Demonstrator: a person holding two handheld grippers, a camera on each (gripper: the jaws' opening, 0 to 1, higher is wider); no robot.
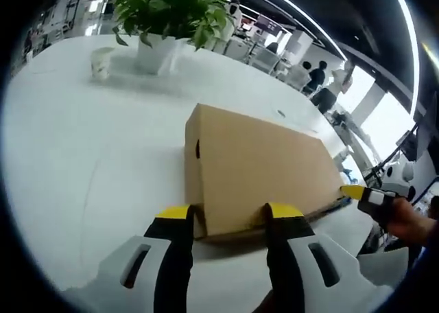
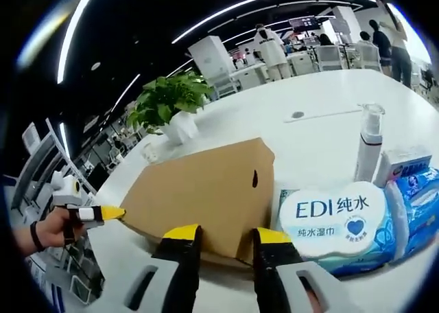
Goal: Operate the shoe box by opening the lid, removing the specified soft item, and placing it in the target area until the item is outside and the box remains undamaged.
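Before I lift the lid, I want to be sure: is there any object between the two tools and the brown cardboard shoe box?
Nothing visible stands between. The left tool and the right tool each already reach the closed brown cardboard shoe box at opposite ends. The white wet wipes pack lies beside the box, off the right tool's path.

Wet wipes pack (image 2: pixel 343 227) crowds shoe box (image 2: pixel 206 189); plant (image 1: pixel 171 14) well apart.

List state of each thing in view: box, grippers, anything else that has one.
box: lid down, closed, flat on the table
left gripper: open, jaws either side of a box corner
right gripper: open, jaws at the box's edge
wipes pack: lying flat beside the box
pump bottle: upright
plant: upright in its pot
cup: upright
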